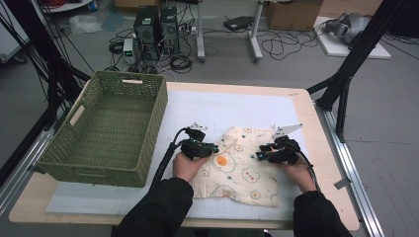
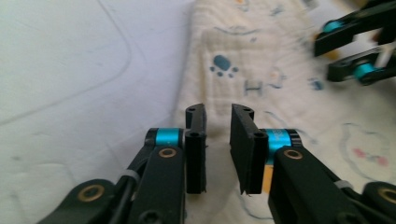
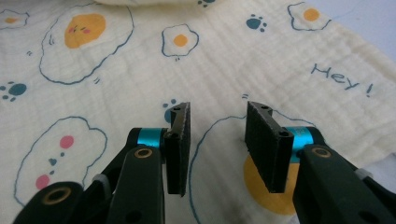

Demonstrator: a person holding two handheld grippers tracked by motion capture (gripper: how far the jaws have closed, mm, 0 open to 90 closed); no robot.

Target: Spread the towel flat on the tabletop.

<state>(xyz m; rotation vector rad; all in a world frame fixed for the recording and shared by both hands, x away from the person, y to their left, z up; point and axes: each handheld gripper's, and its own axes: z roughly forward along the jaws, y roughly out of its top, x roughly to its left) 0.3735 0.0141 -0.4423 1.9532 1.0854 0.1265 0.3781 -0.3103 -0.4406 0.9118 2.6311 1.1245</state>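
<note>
Printed cloth (image 1: 237, 165) spread near table's front edge. Left gripper (image 1: 213, 148) and right gripper (image 1: 258, 156) poised over it, jaws parted, empty. Likely next: pinching cloth edges for folding.

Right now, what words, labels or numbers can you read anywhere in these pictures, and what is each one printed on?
"Hey !" – dark blue handwriting-style print on the cream cloth, seen in the right gripper view.
Blurred blue lettering on the same cloth in the left gripper view starts with what looks like an "H"; the rest is too blurred to read.
No readable text on the green basket or the cardboard boxes.
</note>
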